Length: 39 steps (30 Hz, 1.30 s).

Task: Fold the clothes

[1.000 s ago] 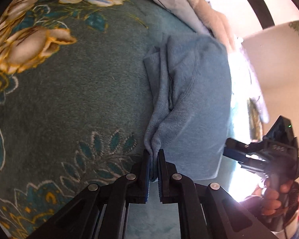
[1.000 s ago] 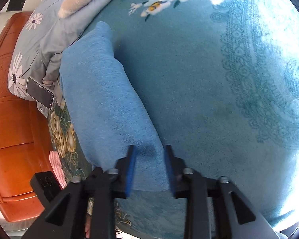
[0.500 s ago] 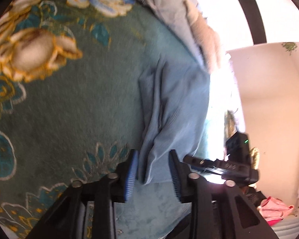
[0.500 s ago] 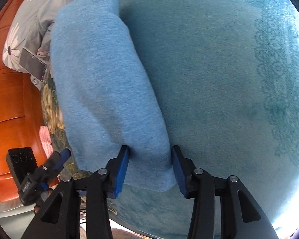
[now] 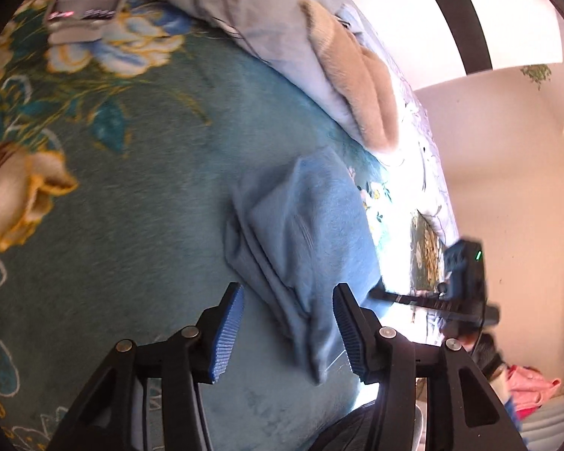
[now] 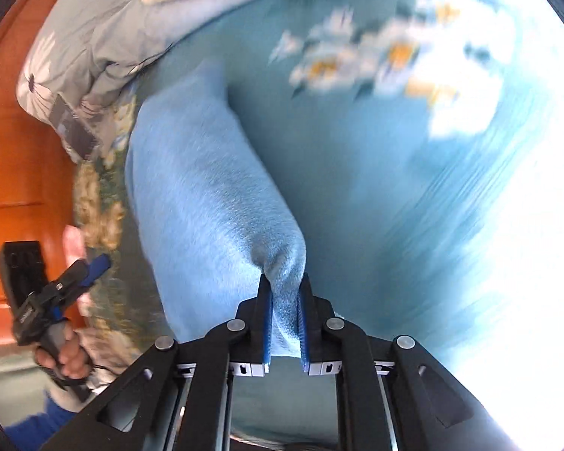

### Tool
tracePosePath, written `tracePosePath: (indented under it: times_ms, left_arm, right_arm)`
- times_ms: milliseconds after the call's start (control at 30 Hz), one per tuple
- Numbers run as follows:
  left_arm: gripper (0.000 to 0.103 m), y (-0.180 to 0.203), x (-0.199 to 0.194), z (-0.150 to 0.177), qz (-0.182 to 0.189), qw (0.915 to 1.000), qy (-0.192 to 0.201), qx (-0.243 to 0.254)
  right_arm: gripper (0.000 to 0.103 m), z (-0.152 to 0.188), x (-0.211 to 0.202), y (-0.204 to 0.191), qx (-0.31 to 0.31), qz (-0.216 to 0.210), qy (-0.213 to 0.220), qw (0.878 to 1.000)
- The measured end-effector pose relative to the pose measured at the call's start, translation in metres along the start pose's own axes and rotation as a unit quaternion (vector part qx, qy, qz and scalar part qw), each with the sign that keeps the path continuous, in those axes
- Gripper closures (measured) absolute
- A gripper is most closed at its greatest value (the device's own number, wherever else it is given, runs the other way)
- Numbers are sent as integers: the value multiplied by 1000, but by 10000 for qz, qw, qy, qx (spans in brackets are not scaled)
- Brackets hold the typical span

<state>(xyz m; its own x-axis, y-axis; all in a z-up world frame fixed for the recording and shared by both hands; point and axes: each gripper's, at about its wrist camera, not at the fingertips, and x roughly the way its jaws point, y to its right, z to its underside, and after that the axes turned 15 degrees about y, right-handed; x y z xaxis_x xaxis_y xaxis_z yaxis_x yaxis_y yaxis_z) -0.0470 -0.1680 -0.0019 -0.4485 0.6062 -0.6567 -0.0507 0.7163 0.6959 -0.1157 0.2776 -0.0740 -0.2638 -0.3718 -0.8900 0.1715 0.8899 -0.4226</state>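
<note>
A folded light-blue garment (image 5: 312, 240) lies on the teal flowered bedspread (image 5: 139, 195). My left gripper (image 5: 287, 332) stands open above its near corner, the cloth hanging loose between the blue pads without being pinched. In the right wrist view the same blue garment (image 6: 203, 195) runs away from me, and my right gripper (image 6: 285, 323) is shut on its near corner, which is bunched between the pads. The right gripper (image 5: 425, 298) also shows past the garment in the left wrist view, and the left gripper (image 6: 82, 274) at the left of the right wrist view.
A grey daisy-print quilt (image 6: 90, 45) and a beige fluffy garment (image 5: 357, 86) are piled at the bed's far side. An orange wooden headboard (image 6: 11, 173) stands at left. Pink cloth (image 5: 530, 387) lies off the bed by a cream wall.
My left gripper, shut on the garment's corner a second ago, has opened and pulled back. My right gripper, open around the other corner, has shut on it. Both views are blurred by motion.
</note>
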Motion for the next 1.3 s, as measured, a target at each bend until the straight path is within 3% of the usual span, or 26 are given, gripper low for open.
tracePosePath:
  times_ms: [100, 167, 267, 333, 400, 433, 567, 667, 833, 1000, 1100, 1167, 1233, 1300]
  left_arm:
    - [48, 19, 14, -4, -85, 9999, 9, 147]
    - [46, 36, 31, -25, -193, 9993, 36, 310]
    - [45, 61, 67, -20, -433, 9977, 45, 518]
    - [45, 62, 75, -28, -551, 9969, 28, 552]
    - [45, 54, 71, -38, -670, 9961, 62, 572]
    - [45, 52, 73, -42, -731, 9957, 95, 565]
    - [45, 48, 89, -54, -773, 9966, 223, 198]
    - [44, 46, 100, -56, -703, 9973, 176, 74]
    - [44, 40, 109, -54, -570, 9984, 62, -23]
    - [43, 26, 114, -49, -565, 9981, -104, -235]
    - [43, 22, 122, -46, -644, 9973, -151, -317]
    - [42, 20, 125, -45, -643, 9970, -181, -383]
    - [41, 19, 129, -42, -647, 9968, -225, -418]
    - [41, 19, 131, -40, -631, 9968, -257, -423]
  right_arm:
    - [91, -24, -5, 15, -484, 385, -65, 9981]
    - [91, -39, -5, 25, -656, 626, -111, 9958]
    - [90, -49, 1, 34, -573, 564, -144, 9967]
    - [86, -41, -2, 43, -376, 417, 39, 9984]
    - [76, -28, -8, 58, -44, 230, 322, 9992]
    - [67, -22, -11, 65, 123, 137, 463, 9988]
    - [59, 2, -24, 93, 786, -238, 1025, 9913]
    - [58, 22, -31, 114, 1284, -531, 1390, 9805]
    - [58, 67, 2, 124, 1965, -1217, 1175, 9658]
    - [58, 64, 11, 117, 2101, -1505, 1247, 9579]
    - [67, 61, 13, 114, 2027, -1533, 1166, 9601]
    - [82, 60, 16, 113, 2077, -1508, 1073, 9605]
    - [91, 60, 17, 114, 2156, -1564, 1078, 9578]
    - [92, 58, 17, 110, 2105, -1522, 1104, 9593]
